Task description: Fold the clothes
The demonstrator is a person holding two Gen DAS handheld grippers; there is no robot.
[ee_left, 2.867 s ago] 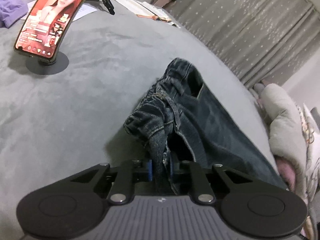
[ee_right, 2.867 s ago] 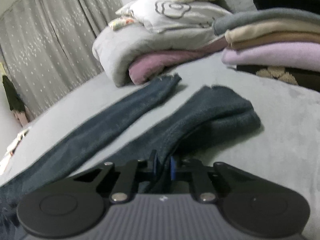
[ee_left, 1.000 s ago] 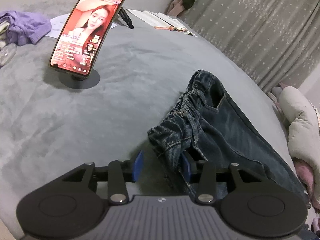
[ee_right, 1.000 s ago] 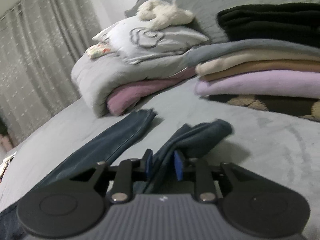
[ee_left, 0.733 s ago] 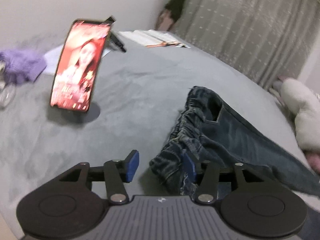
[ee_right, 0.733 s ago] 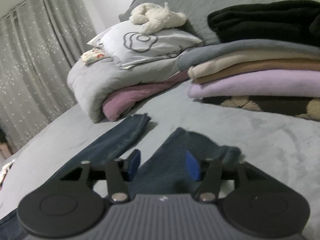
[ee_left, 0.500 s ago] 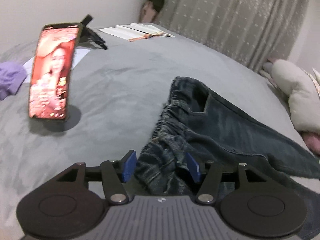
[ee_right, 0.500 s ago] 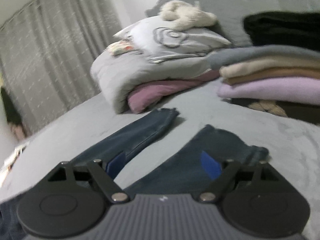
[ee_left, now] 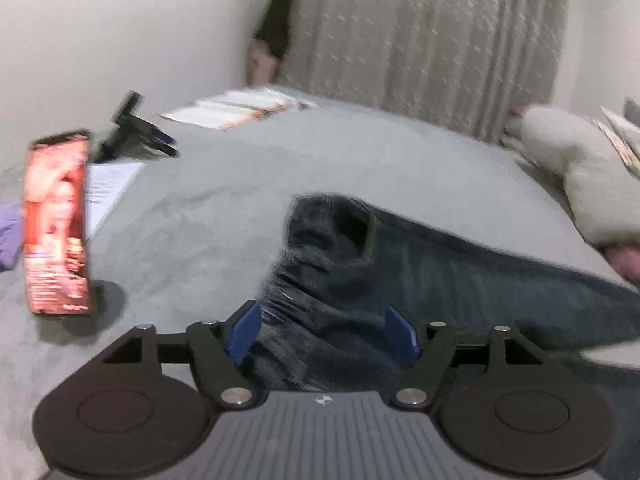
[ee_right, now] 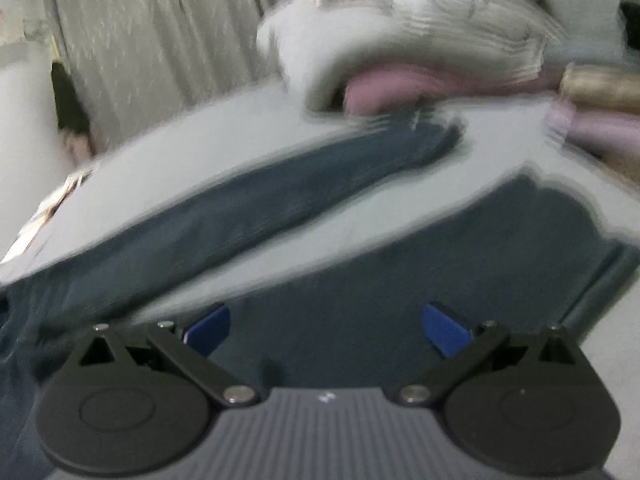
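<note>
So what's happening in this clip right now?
A person with a gripper in each hand is folding dark jeans spread on a grey bed. The left gripper is over the waistband, the right gripper over a leg. Both sets of jaws are opening, pads clear of the denim, so nothing is gripped.

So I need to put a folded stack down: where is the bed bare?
Bare grey bedcover lies between the phone on its stand and the jeans. The far side is crowded with papers, and folded piles sit beyond the legs.

Dim indoor light, heavy motion blur, fisheye-bent edges
</note>
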